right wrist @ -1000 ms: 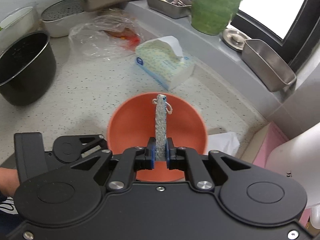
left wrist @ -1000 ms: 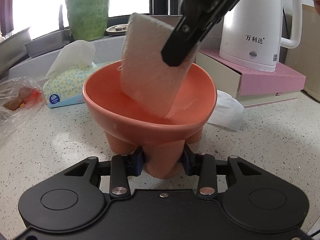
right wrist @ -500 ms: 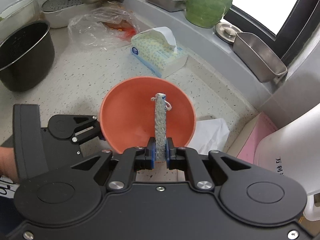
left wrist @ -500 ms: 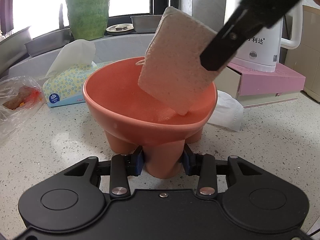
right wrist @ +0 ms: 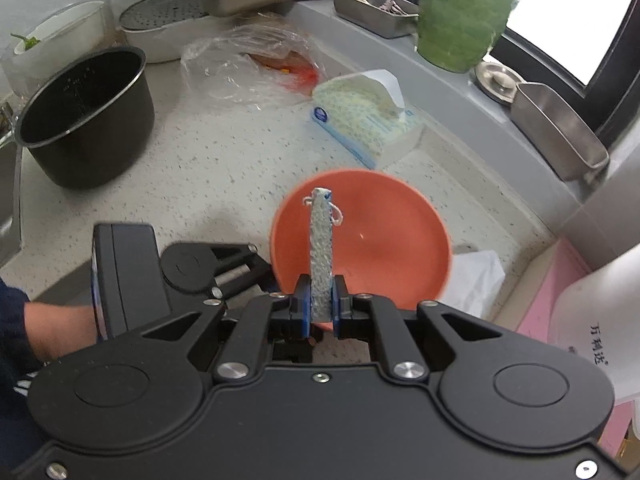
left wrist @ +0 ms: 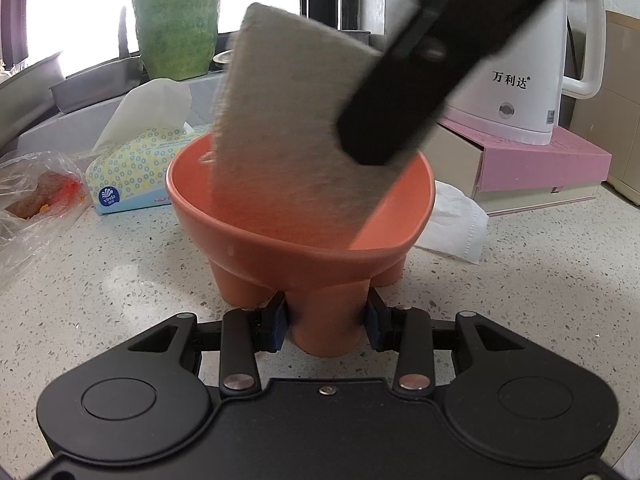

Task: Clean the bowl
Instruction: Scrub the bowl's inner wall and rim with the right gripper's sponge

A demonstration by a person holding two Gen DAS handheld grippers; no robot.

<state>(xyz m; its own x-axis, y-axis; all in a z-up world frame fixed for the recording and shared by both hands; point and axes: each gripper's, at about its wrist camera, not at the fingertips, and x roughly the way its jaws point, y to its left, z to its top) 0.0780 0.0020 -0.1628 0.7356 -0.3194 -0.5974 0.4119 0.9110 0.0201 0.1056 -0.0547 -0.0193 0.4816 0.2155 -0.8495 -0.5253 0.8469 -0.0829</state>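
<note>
An orange footed bowl (left wrist: pixel 256 236) stands on the speckled counter. My left gripper (left wrist: pixel 326 322) is shut on its nearest foot (left wrist: pixel 326 320). My right gripper (right wrist: pixel 321 304) is shut on a grey-white sponge cloth (right wrist: pixel 320 248), held edge-on above the bowl (right wrist: pixel 384 240). In the left wrist view the sponge (left wrist: pixel 288 136) hangs tilted over the bowl, its lower end inside the rim, with the right gripper's black finger (left wrist: pixel 400 120) across it. Whether the sponge touches the bowl's inner wall I cannot tell.
A tissue pack (left wrist: pixel 136 168), a plastic bag with food (left wrist: pixel 32 196), a green vase (left wrist: pixel 176 20), a white kettle (left wrist: pixel 532 80) on a pink box (left wrist: pixel 540 172) and a crumpled tissue (left wrist: pixel 456 224) surround the bowl. A black pot (right wrist: pixel 84 116) and steel trays (right wrist: pixel 556 128) stand farther off.
The right gripper has swung the sponge from the bowl's right side back toward its left and lifted it higher. The left gripper and bowl have stayed put.
</note>
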